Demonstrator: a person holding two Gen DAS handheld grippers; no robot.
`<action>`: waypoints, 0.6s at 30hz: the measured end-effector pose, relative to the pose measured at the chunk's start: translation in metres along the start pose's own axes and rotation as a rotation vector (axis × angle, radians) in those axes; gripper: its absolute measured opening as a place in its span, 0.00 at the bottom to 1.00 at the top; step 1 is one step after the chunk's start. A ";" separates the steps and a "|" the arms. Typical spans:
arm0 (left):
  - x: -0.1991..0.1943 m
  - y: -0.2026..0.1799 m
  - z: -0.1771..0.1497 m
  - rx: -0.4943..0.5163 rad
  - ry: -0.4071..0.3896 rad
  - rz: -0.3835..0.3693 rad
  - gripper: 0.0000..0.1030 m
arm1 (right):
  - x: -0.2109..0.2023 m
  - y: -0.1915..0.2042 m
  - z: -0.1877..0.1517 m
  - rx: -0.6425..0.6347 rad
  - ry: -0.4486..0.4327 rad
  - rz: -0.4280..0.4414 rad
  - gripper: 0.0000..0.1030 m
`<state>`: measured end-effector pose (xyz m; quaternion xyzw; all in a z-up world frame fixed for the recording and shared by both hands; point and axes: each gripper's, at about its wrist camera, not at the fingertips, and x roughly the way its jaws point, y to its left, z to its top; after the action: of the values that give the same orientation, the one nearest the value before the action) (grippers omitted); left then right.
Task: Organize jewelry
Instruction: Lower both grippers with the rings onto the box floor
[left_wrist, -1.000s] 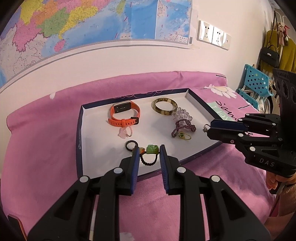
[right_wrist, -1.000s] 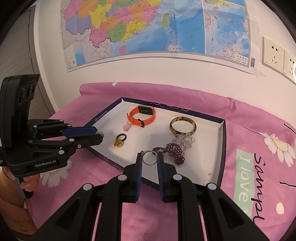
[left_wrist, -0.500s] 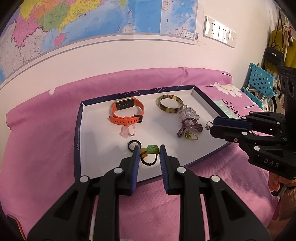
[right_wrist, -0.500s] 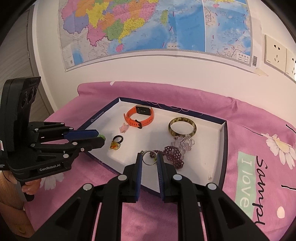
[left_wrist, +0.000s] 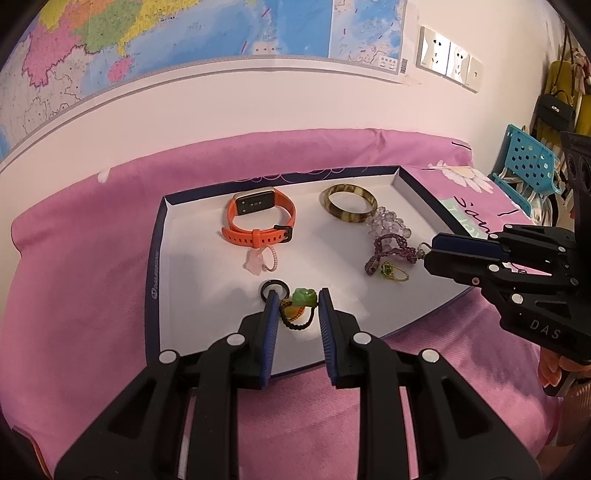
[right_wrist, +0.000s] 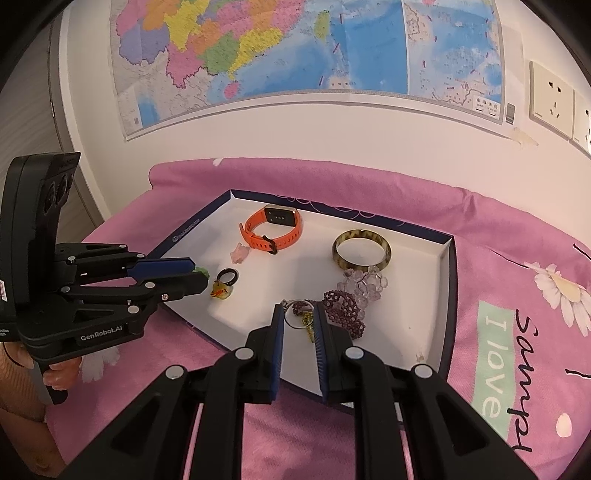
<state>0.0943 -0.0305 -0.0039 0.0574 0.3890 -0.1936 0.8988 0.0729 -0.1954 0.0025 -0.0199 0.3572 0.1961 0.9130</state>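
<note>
Left tongs (left_wrist: 298, 308): lower centre of the left wrist view, narrowly parted, pinching a green charm (left_wrist: 304, 296) strung on a dark beaded cord (left_wrist: 295, 325); amber piece just under the charm.
Right tongs (right_wrist: 298, 320): lower centre of the right wrist view, nearly pressed together, pinching a thin metal ring (right_wrist: 295, 318); small gold-coloured bit hanging between the pads.
Tray (left_wrist: 157, 258): shallow white box lid with dark blue rim, middle of both views, lying on a pink cloth (left_wrist: 81, 243).
Orange watch (left_wrist: 258, 219): upper middle of the tray, strap buckled into a loop, screen facing up.
Brown bangle (left_wrist: 349, 203): upper right part of the tray in the left wrist view, lying flat, touching the clear beads.
Clear bead bracelet (left_wrist: 388, 225): just below and right of the bangle.
Purple bead bracelet (left_wrist: 391, 247): right of centre, bunched, next to the clear beads; right tongs' tips close by.
Small green-and-gold ring (left_wrist: 393, 271): just below the purple beads.
Pink charm ring (left_wrist: 260, 260): centre of the tray, below the watch.
Black ring (left_wrist: 273, 287): flat on the tray, just above the left tongs' left tip.
Wall map (right_wrist: 295, 51): upper part of both views.
Sockets (left_wrist: 448, 59): upper right of the left wrist view.
Blue perforated crate (left_wrist: 528, 166): far right edge.
Holder's fingers (right_wrist: 59, 376): lower left of the right wrist view, around the left handle.
</note>
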 end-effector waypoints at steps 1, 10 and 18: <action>0.001 0.000 0.000 -0.001 0.001 0.000 0.21 | 0.001 0.000 0.000 0.001 0.002 0.000 0.14; 0.006 0.000 0.000 -0.005 0.012 0.008 0.21 | 0.006 0.000 -0.001 0.004 0.013 0.000 0.14; 0.012 0.001 0.000 -0.014 0.024 0.012 0.21 | 0.009 -0.002 -0.002 0.011 0.023 -0.001 0.14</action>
<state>0.1023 -0.0336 -0.0123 0.0559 0.4008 -0.1848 0.8956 0.0781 -0.1942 -0.0053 -0.0174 0.3688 0.1933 0.9090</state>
